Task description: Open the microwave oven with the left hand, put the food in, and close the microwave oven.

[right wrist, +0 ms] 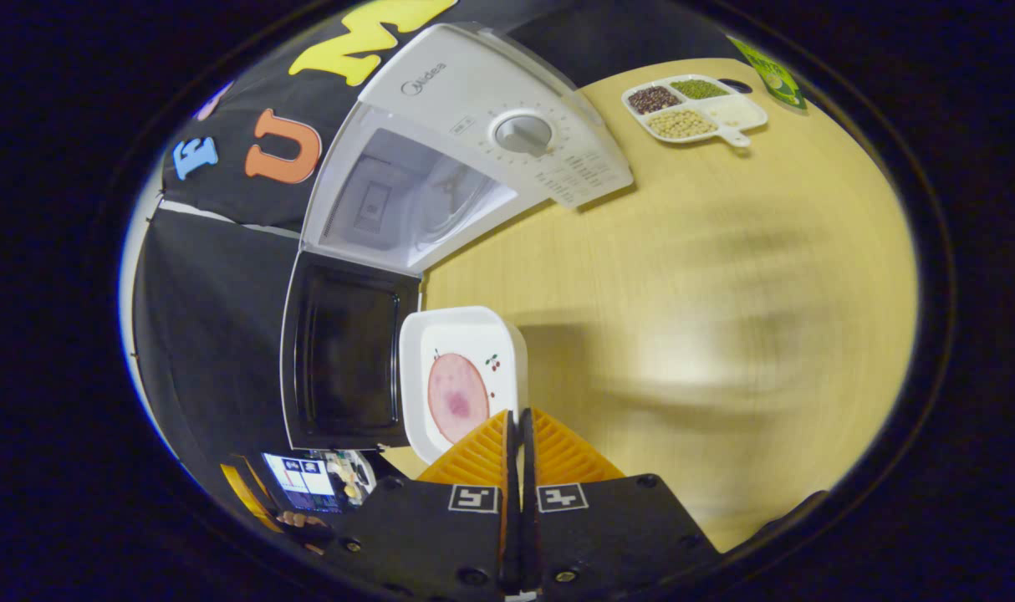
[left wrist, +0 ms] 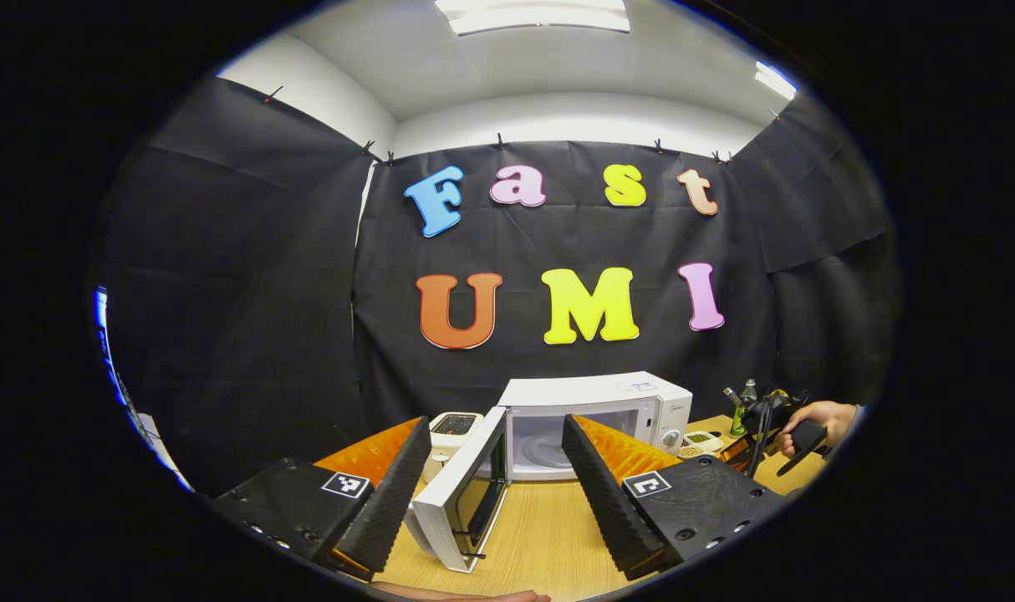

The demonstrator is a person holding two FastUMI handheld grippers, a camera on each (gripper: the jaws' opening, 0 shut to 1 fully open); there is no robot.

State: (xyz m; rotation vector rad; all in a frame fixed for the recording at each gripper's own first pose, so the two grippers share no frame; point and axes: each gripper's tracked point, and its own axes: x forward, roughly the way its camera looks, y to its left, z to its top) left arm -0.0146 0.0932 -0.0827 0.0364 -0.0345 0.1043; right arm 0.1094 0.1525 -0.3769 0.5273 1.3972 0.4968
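1. Black cloth is hung around the booth, and a pale wooden surface [right wrist: 725, 276] carries a white microwave oven [left wrist: 599, 418] whose door [left wrist: 466, 493] is swung wide open, leaving the cavity exposed.
2. The left hand-held gripper [left wrist: 495, 481] is held released, its fingers spread well apart, with the open door seen between them and nothing grasped.
3. The right hand-held gripper [right wrist: 517, 443] is clenched on the near rim of a white dish [right wrist: 461, 380], and a pink slice of food [right wrist: 457, 397] lies in that dish (the fingers appear to meet on the rim itself).
4. The dish is held just beside the door's inner face, ahead of the right hand-held gripper; the cavity lies farther ahead, past the dish's far edge, so the right hand is judged the nearer one for loading.
5. The dish's long axis runs along the fingers, toward the cavity.
6. A divided tray of grains [right wrist: 696, 109] stands well apart, beyond the oven's control panel.
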